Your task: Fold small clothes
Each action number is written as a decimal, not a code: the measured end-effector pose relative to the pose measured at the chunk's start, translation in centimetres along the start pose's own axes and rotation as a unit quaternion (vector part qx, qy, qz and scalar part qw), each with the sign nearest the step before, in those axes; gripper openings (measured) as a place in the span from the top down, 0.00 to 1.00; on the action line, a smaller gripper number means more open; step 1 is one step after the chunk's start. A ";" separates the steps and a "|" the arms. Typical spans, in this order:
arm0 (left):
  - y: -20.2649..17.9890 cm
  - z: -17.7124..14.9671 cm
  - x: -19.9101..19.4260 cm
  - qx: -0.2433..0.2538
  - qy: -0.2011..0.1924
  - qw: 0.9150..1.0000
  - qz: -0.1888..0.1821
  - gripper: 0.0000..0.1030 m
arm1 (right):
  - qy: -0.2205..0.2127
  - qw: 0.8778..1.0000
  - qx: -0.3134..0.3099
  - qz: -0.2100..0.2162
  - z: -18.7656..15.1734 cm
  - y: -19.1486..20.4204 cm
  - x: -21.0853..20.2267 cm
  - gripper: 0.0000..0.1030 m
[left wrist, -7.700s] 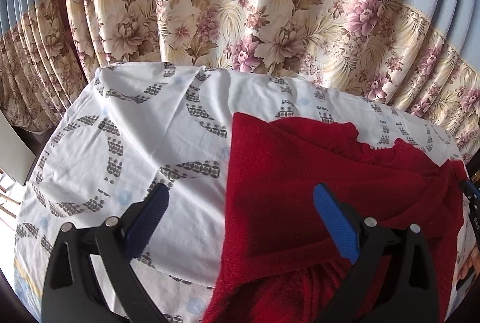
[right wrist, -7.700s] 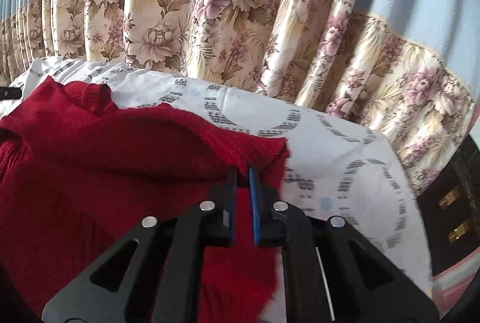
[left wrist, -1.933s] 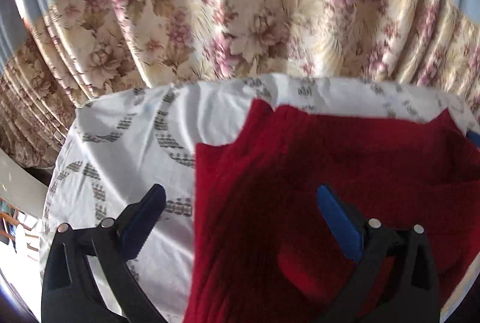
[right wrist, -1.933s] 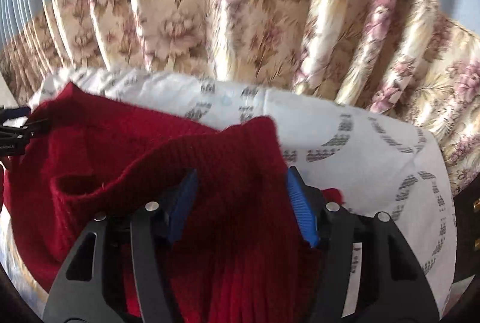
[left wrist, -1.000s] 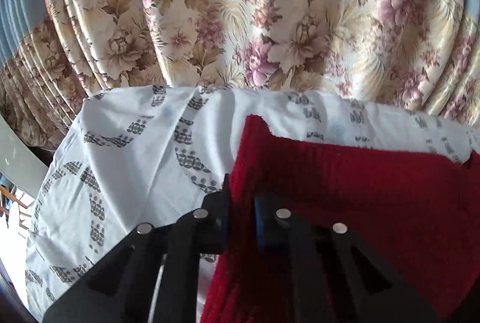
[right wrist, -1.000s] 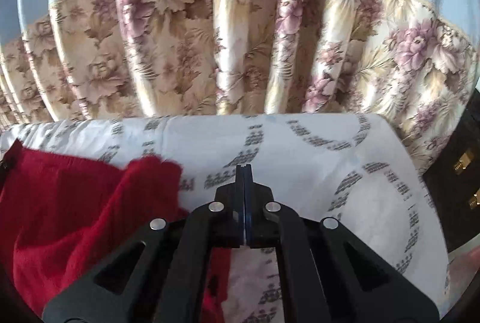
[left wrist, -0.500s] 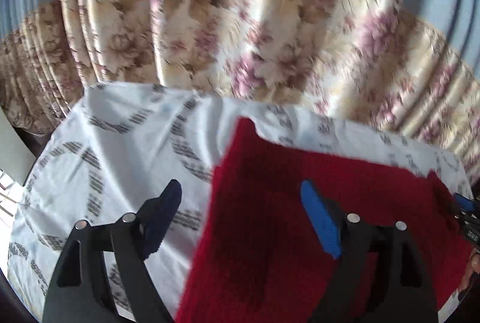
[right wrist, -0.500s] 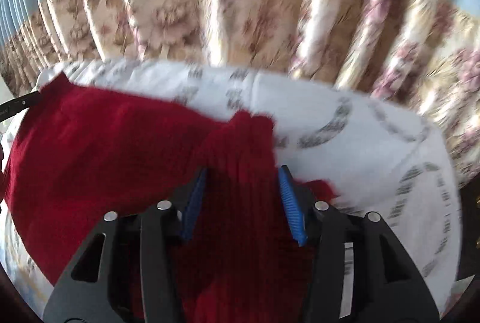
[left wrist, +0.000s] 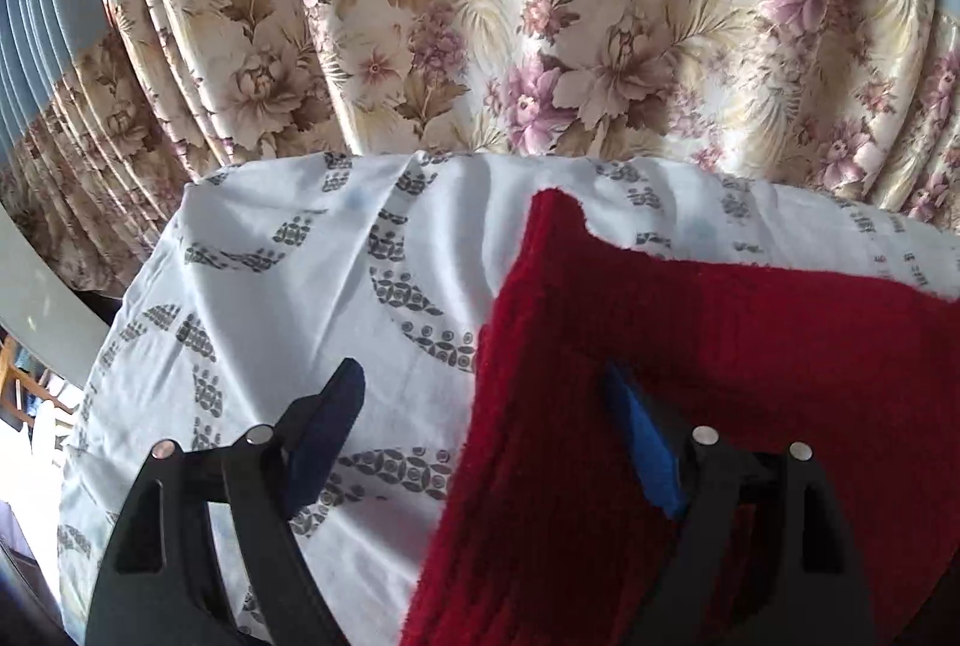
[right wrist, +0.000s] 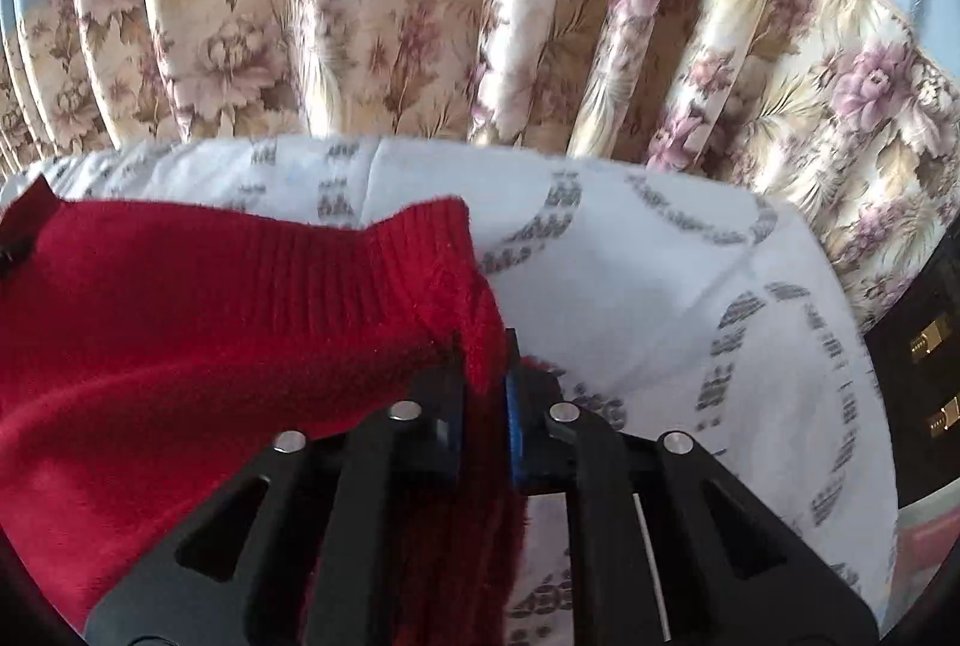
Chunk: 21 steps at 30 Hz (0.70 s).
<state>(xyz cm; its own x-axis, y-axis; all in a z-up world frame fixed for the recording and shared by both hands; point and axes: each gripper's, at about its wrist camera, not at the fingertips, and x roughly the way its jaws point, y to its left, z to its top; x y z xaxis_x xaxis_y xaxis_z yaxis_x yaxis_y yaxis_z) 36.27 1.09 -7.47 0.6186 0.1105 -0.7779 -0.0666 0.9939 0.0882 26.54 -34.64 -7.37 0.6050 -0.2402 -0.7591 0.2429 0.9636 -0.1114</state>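
My left tongs (left wrist: 480, 418) stood released, jaws wide, straddling the left edge of the one red knitted garment (left wrist: 690, 382); neither pad pressed on it. The dark pad sat at 9 o'clock over bare cloth, the blue pad (left wrist: 645, 448) at 3 o'clock lay against the knit, partly tucked under a raised fold.

My right tongs (right wrist: 485, 394) were closing, with a gathered strip of the garment (right wrist: 240, 322) between the jaws, and the pads already pinched it. The ribbed corner stood up at 12 o'clock of those fingertips.

The garment lay on one white sheet with grey crescent print (left wrist: 288, 286), which covered the whole work surface; what was beneath it could not be seen. From the left tongs the garment spread toward 3 o'clock; from the right tongs toward 9 o'clock.

At 12 o'clock in both views hung a pleated floral curtain (left wrist: 540, 33) with a pale blue band on top. A dark cabinet with brass-coloured fittings (right wrist: 924, 376) showed at 3 o'clock in the right view, cut off by the frame. At 9 o'clock in the left view, pale and wooden shapes were too blurred to identify.

The garment's near edge ran out of frame in both views.
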 end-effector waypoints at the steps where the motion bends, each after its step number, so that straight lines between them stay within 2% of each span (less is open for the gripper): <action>1: 0.1 0.0 -0.2 0.002 -0.001 1.000 0.000 0.21 | -0.003 1.000 0.001 -0.005 -0.1 0.0 -0.1 0.63; 2: 0.2 -0.1 -0.6 0.000 -0.001 1.000 -0.003 0.21 | -0.009 1.000 0.010 -0.003 -0.2 -0.4 -0.5 0.37; 3: 0.6 -0.2 -1.4 -0.008 -0.004 1.000 -0.009 0.21 | -0.015 1.000 0.018 0.001 -0.3 -0.7 -1.0 0.24; 6: 1.3 -0.5 -4.3 -0.032 -0.027 0.999 -0.023 0.21 | -0.031 0.998 0.044 0.016 -0.6 -1.9 -3.2 0.15; 8: 1.3 -1.1 -7.3 -0.038 -0.048 0.997 -0.044 0.20 | -0.034 0.997 0.065 0.035 -1.1 -3.1 -4.8 0.03; 12: -0.1 -2.8 -11.1 -0.025 -0.073 0.995 -0.057 0.13 | -0.013 0.993 0.101 0.066 -3.0 -4.9 -6.3 0.03; 14: -1.4 -4.0 -12.6 -0.015 -0.078 0.995 -0.068 0.13 | -0.010 0.994 0.091 0.062 -4.0 -4.7 -6.6 0.03; 15: -1.9 -4.2 -12.9 -0.014 -0.079 0.994 -0.071 0.13 | -0.011 0.995 0.086 0.056 -4.5 -4.5 -6.7 0.03; 18: -4.8 -5.2 -13.9 0.000 -0.081 0.992 -0.101 0.13 | -0.010 0.991 0.095 0.097 -5.7 -3.7 -6.9 0.03; 21: -7.5 -5.8 -13.9 0.016 -0.074 0.991 -0.111 0.13 | -0.014 0.992 0.082 0.090 -5.9 -2.5 -6.9 0.03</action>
<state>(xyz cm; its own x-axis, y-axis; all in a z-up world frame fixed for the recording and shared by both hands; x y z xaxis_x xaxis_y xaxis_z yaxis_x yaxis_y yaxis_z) 23.66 -7.86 -0.91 0.7240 -0.1151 -0.6802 0.1077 0.9928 -0.0534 17.32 -34.69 -5.66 0.6706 -0.0710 -0.7384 0.2481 0.9596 0.1330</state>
